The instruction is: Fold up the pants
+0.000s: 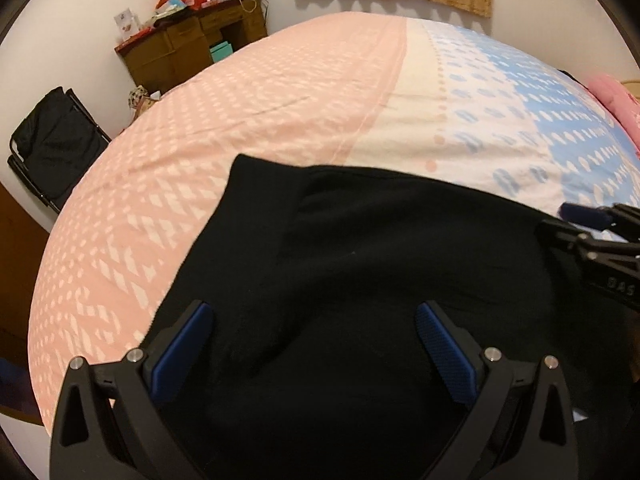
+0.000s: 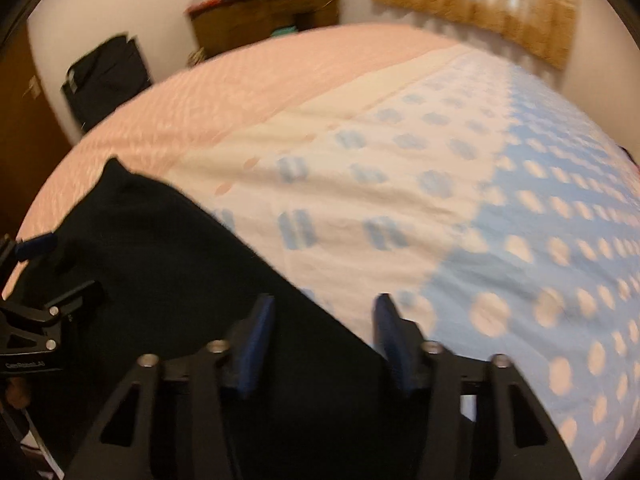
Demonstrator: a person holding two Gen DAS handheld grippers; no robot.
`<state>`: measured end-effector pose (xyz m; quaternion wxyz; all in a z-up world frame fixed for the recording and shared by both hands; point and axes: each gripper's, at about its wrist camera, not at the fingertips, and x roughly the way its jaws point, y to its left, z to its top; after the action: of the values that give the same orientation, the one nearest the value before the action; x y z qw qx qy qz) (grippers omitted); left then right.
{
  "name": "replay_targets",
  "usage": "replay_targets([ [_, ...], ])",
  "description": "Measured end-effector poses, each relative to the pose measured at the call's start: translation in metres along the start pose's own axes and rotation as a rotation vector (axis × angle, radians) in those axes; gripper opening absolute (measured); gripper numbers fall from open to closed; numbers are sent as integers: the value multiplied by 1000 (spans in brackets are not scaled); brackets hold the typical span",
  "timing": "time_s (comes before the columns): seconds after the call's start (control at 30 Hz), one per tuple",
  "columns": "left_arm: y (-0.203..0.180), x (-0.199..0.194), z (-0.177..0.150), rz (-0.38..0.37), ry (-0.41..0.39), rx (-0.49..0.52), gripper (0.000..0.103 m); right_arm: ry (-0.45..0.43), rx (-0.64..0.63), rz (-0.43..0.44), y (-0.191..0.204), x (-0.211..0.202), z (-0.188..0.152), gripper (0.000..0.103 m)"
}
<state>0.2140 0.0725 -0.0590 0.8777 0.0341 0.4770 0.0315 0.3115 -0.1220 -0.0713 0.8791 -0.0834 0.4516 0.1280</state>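
Pants: black pants (image 1: 360,280) lie spread on the near part of the bed (image 1: 248,120), mostly on its pink side.
Left hand-held gripper: the left hand-held gripper (image 1: 312,312) is above the pants, jaws wide apart, grasping nothing.
Right hand-held gripper: the right hand-held gripper (image 2: 324,304) is over the right edge of the pants, jaws apart, nothing pressed between the pads.
Bed cover: pink, cream and blue, with a pattern.
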Motion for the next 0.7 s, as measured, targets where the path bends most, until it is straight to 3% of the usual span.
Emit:
replay_targets([
  [0.17, -5, 4, 0, 28, -25, 28, 103, -26, 6, 34, -2, 5, 4, 46],
  [0.23, -5, 5, 1, 22, -28, 23, 103, -39, 1, 56, -2, 1, -1, 40],
  [0.3, -2, 5, 1, 10, -28, 13, 103, -36, -22, 74, 3, -1, -4, 26],
  [0.37, -1, 4, 2, 6, -32, 11, 103, -18, -51, 90, 9, -3, -5, 18],
  [0.5, 4, -3, -4, 15, -28, 9, 103, 5, -69, 98, 13, -5, -5, 7],
  [0.7, 24, -14, -9, 15, -19, -22, 103, -30, -103, 62, 25, -27, -7, 4],
])
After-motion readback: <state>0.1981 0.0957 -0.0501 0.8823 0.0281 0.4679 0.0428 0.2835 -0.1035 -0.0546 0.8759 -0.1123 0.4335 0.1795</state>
